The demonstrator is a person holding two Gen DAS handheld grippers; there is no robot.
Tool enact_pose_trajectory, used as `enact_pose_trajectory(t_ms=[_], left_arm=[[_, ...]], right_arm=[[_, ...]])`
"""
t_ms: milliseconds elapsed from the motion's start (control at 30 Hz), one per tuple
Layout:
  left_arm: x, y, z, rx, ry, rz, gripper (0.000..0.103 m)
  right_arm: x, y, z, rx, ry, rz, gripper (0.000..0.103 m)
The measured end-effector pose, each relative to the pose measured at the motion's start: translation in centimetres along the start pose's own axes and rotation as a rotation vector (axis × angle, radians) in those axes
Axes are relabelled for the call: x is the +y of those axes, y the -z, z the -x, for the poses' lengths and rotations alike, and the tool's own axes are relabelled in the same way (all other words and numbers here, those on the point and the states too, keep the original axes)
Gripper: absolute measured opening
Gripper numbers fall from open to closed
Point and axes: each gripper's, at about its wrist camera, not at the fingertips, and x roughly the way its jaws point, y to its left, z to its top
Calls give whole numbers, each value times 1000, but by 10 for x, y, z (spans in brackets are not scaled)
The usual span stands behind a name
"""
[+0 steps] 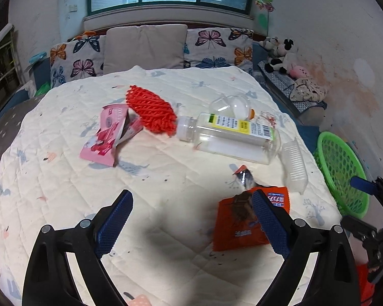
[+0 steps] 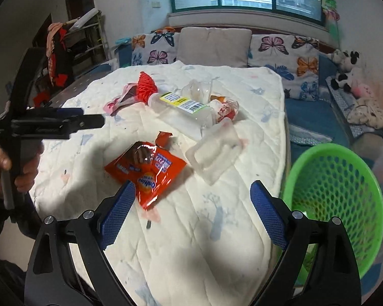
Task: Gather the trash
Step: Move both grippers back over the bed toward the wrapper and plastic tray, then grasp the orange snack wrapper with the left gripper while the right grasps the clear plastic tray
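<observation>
Trash lies on a cream quilt (image 1: 166,168): an orange snack wrapper (image 1: 240,227) (image 2: 145,170), a clear plastic bottle (image 1: 229,137) (image 2: 181,107), a red foam net (image 1: 150,109) (image 2: 146,86), a pink wrapper (image 1: 107,137) (image 2: 117,104), a clear plastic tray (image 1: 295,165) (image 2: 214,153) and a clear cup (image 1: 229,104). My left gripper (image 1: 191,224) is open and empty just above the quilt, its right finger over the orange wrapper. My right gripper (image 2: 192,216) is open and empty, the orange wrapper beside its left finger. The left gripper also shows in the right wrist view (image 2: 71,122).
A green mesh basket (image 1: 342,173) (image 2: 334,204) stands off the quilt's right edge. Butterfly pillows (image 1: 214,48) and a grey cushion (image 1: 145,46) line the far side. Stuffed toys (image 1: 280,56) lie at the right wall.
</observation>
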Motion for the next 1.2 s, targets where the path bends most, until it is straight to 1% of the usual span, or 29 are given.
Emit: enact_pose_trajectory(t_ms=[200, 333, 400, 500, 600, 800, 867, 1033, 1200], left_arm=[[5, 8, -4, 24, 3, 7, 91], [7, 14, -10, 48, 33, 21, 91], [6, 16, -12, 56, 49, 20, 91], [1, 21, -17, 70, 76, 8, 91], [-4, 26, -22, 85, 97, -7, 91], [-11, 31, -30, 107, 145, -24, 91], [-13, 32, -32, 111, 155, -32, 90], [-15, 33, -39, 130, 175, -31, 86], [-15, 33, -44, 138, 186, -27, 85]], right_arm=[[-14, -9, -22, 19, -19, -69, 91], [-26, -13, -37, 36, -40, -143, 88], [-35, -16, -48, 49, -61, -200, 84], [-44, -19, -62, 62, -81, -265, 80], [-48, -21, -73, 72, -89, -305, 78], [-58, -21, -90, 87, -84, -399, 78], [-63, -19, -95, 95, -99, -433, 78], [-65, -21, -99, 93, -104, -452, 78], [-62, -23, -102, 97, -86, -450, 71]])
